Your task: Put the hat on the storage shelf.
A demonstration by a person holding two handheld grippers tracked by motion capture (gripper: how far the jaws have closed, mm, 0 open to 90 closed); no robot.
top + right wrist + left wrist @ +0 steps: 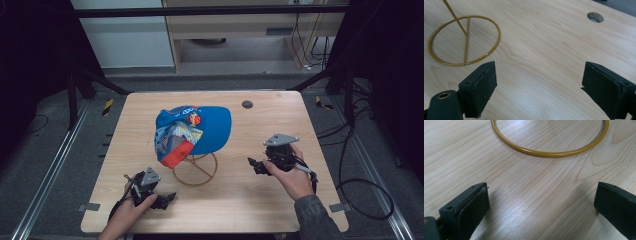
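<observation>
My left gripper (167,198) rests low on the wooden table (150,107), jaws spread wide and empty; my right gripper (253,164) hovers opposite, likewise released. Between them stands a gold wire stand (196,170) carrying a blue cap (210,127) with a red and patterned side, near the table's middle. My left gripper view catches the stand's ring base (549,153) just ahead, while my right gripper view adds its crossbar, slanting stem and a round hole (595,17) in the tabletop.
</observation>
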